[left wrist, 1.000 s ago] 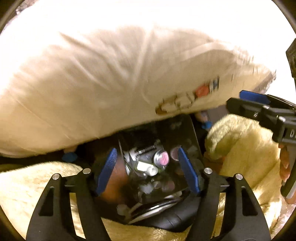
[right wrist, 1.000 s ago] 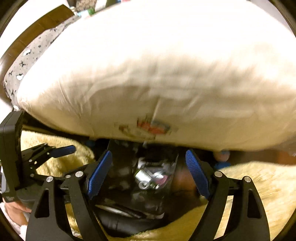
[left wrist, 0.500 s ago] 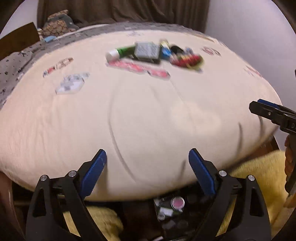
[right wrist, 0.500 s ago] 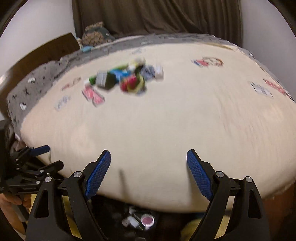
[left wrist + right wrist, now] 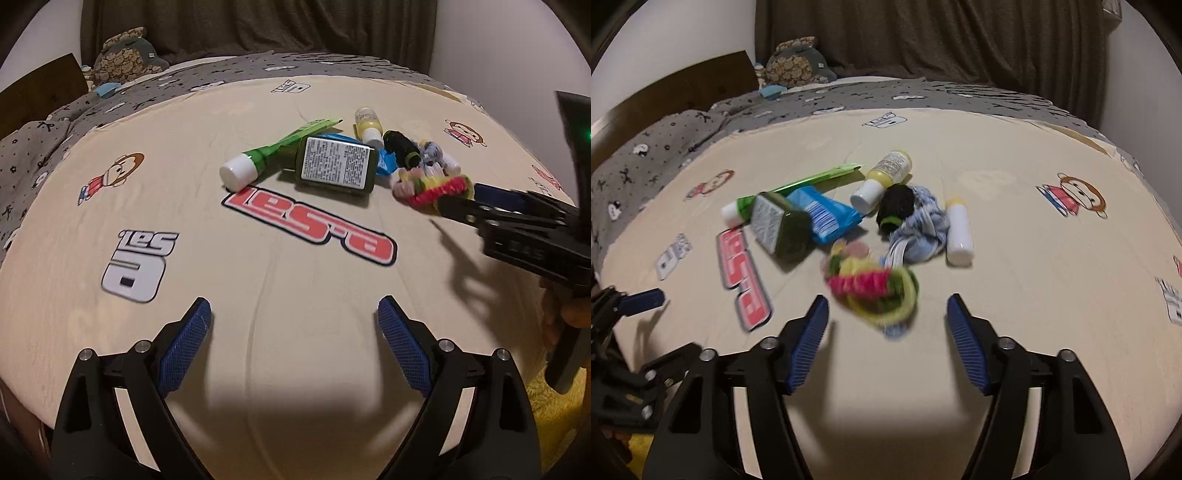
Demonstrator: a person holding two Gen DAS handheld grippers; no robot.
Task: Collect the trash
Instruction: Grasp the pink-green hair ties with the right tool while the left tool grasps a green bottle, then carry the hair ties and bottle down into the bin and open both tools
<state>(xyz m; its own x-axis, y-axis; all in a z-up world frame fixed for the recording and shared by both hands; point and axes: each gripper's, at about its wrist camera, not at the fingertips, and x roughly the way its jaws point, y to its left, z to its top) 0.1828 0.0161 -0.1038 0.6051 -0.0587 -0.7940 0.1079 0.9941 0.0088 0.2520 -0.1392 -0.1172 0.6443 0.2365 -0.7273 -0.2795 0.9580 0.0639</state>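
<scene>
Both grippers empty w/ fingers spread: left gripper, right gripper. Trash pile sits mid bed: green tube, dark green bottle, yellow bottle, knit scrunchie nearest right gripper.

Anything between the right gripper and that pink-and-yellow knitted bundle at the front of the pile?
Nothing visible. The right gripper is open, with only bare cream sheet between it and the knitted bundle, the pile's nearest item.
</scene>
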